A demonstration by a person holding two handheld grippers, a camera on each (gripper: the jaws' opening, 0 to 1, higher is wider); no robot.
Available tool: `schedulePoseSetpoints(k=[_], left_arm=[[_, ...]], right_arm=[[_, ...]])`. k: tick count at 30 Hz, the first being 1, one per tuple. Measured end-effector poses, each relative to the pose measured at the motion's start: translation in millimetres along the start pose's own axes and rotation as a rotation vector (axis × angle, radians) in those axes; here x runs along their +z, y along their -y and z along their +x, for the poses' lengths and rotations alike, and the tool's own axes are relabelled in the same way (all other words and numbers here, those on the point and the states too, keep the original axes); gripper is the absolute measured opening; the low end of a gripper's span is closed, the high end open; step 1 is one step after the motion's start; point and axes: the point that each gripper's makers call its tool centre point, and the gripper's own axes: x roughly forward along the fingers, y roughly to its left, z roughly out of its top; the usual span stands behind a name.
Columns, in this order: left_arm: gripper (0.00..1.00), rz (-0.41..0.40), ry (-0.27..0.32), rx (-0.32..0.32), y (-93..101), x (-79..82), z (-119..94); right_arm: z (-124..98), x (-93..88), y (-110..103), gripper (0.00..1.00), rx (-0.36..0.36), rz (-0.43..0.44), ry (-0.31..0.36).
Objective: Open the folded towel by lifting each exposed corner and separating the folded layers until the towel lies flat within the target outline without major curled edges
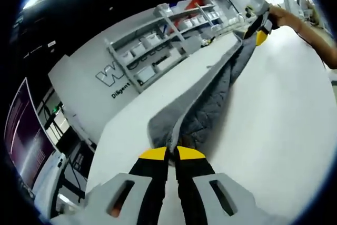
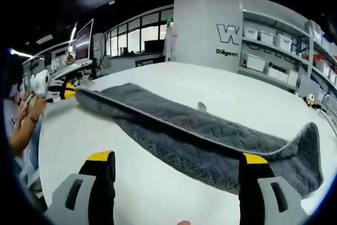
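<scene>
Our left gripper [image 1: 171, 154] clamps the quilted grey towel [image 2: 210, 135], a long strip crossing the frame's centre on the white table [image 2: 158, 183], while our right gripper's [image 2: 176, 164] jaws stand apart below it.

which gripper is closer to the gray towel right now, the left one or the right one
Left. The left gripper is shut on one end of the gray towel. The right gripper is open with the towel just ahead of its jaws, not gripping it.

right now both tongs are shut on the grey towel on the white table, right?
Not quite: the right tongs are open, as the right gripper view shows, jaws spread wide before the grey towel. The left tongs are shut on its corner, on the white table.
</scene>
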Motion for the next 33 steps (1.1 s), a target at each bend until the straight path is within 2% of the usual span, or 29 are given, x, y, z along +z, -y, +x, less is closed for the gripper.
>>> schedulePoseSetpoints(k=[11, 16, 24, 28, 30, 33], left_arm=[[0.05, -0.058, -0.084, 0.034, -15.7, -32.5, -7.1], [0.05, -0.096, -0.11, 0.037, -18.5, -47.4, -13.3], [0.05, -0.116, -0.124, 0.049, -22.6, -57.1, -21.3], [0.05, -0.121, -0.133, 0.056, -24.5, -61.7, -23.5], [0.05, -0.128, -0.137, 0.063, -26.1, -64.0, -24.9], [0.05, -0.134, -0.143, 0.07, -28.8, -68.0, -26.4]], right_arm=[[1.6, -0.6, -3.0, 0.99, 0.01, -0.018, -0.01], [0.9, 2.8, -7.1, 0.99, 0.037, -0.037, 0.012], [-8.5, 8.9, 11.3, 0.99, 0.024, -0.101, 0.058], [-18.3, 11.8, 19.8, 0.99, 0.005, -0.169, 0.079], [-25.6, 14.3, 29.0, 0.99, -0.026, -0.255, 0.075], [-34.6, 16.2, 44.4, 0.99, -0.07, -0.33, 0.051]])
